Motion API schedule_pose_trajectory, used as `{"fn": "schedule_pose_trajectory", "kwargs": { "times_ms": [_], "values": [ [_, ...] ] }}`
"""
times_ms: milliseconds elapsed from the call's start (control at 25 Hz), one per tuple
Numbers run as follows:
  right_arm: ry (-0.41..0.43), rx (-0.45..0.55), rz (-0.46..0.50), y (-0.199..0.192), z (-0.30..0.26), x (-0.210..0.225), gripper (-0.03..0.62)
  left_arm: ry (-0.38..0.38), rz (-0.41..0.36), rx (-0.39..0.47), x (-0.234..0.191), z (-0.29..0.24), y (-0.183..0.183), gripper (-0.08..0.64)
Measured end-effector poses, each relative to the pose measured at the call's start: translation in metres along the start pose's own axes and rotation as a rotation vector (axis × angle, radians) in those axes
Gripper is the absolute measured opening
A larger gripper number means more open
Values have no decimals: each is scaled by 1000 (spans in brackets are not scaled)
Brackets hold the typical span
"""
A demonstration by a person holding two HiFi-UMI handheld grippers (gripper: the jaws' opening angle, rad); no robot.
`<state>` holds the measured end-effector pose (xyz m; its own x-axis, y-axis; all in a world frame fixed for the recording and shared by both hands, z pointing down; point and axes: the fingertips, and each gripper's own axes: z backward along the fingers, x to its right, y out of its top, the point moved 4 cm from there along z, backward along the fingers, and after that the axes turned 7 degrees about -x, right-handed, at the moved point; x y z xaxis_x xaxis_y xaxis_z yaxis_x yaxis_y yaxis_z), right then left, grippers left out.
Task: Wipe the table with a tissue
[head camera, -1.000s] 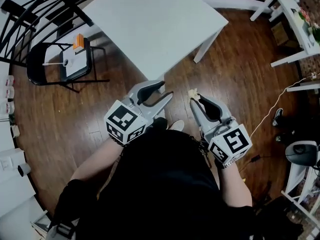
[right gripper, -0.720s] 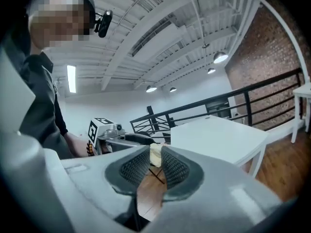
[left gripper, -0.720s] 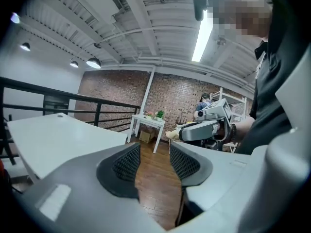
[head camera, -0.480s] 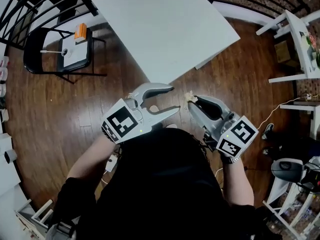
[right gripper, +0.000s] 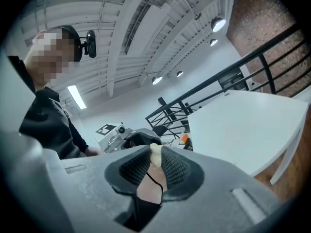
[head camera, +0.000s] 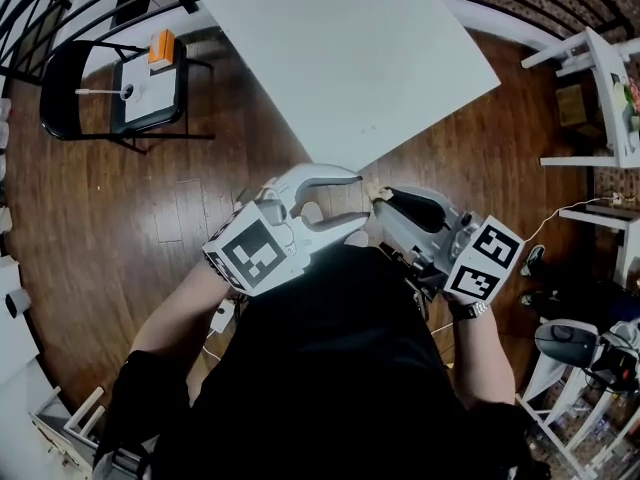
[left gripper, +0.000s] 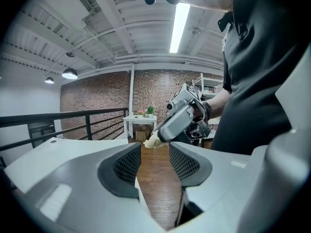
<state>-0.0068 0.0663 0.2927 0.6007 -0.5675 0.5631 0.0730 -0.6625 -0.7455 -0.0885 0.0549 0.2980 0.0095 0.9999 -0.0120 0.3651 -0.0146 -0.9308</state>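
In the head view my right gripper (head camera: 383, 194) is shut on a small cream tissue (head camera: 373, 189), held over the wooden floor just off the white table's (head camera: 340, 58) near corner. My left gripper (head camera: 358, 205) points at it, its jaws wide and closing, with the tissue just beyond their tips and nothing pressed between them. The left gripper view shows the pads (left gripper: 127, 161) apart, with the tissue (left gripper: 151, 141) and the right gripper (left gripper: 182, 116) ahead. In the right gripper view the tissue (right gripper: 155, 154) is pinched between the pads (right gripper: 176, 169), and the left gripper (right gripper: 121, 136) faces it.
A black folding chair (head camera: 75, 78) at the upper left carries a white pad and an orange item (head camera: 161, 48). A black railing (head camera: 40, 3) runs behind it. White side tables (head camera: 600, 88) and a cable (head camera: 560, 218) lie at the right.
The two grippers have swung toward each other, so the tissue now sits at the left gripper's tips. The left jaws stand wider than a second ago.
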Motion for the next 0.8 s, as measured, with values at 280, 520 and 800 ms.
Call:
{"fn": "schedule_pose_trajectory", "kwargs": {
  "times_ms": [280,520,800],
  "values": [
    [79,-60,-28,2,-18,-2,58,30,-49,-28,0,7,-7,187],
    [145,-100,-49,0,-24,7,60,70,-77,-55,0,-1,-14,157],
    [242,-129,-87,-6,-24,16,60,100,-88,-114,4,-11,-18,132]
  ]
}}
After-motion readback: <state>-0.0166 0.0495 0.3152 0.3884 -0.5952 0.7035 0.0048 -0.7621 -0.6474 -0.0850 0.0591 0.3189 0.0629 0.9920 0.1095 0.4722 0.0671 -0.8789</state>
